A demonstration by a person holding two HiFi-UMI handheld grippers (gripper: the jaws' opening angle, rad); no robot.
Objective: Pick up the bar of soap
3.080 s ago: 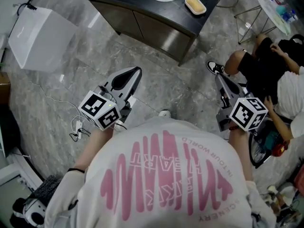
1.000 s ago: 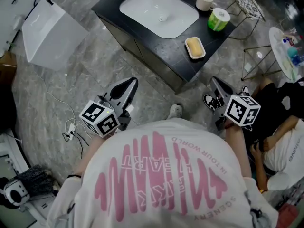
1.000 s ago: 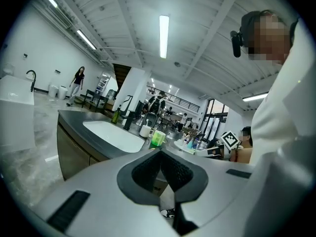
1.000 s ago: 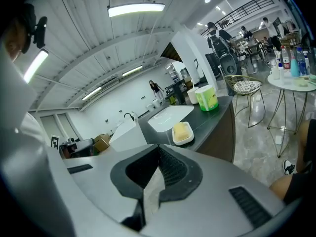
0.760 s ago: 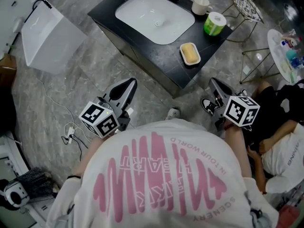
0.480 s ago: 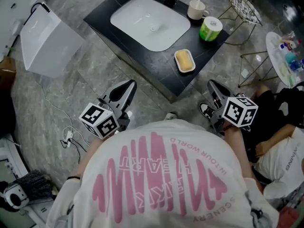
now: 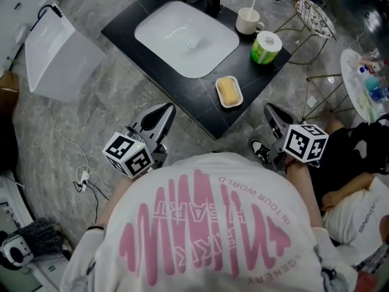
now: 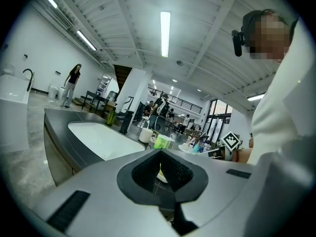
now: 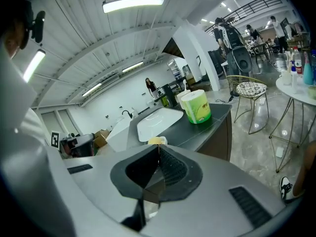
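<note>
A yellow bar of soap lies in a white dish near the front corner of a black counter. My left gripper hangs short of the counter's front edge, left of the soap, jaws shut and empty. My right gripper is shut and empty too, beside the counter's right corner, just right of the soap. In the right gripper view the soap peeks just above the closed jaws of the right gripper. In the left gripper view the left gripper is shut and hides most of the dish.
The counter carries a white sink, a green roll and a cup. A white bin stands on the floor at left. A wire stool, a round table and a seated person are at right.
The counter and soap dish have come closer in the head view, from the far top to just ahead of the grippers. Both grippers stay shut and keep their pose.
</note>
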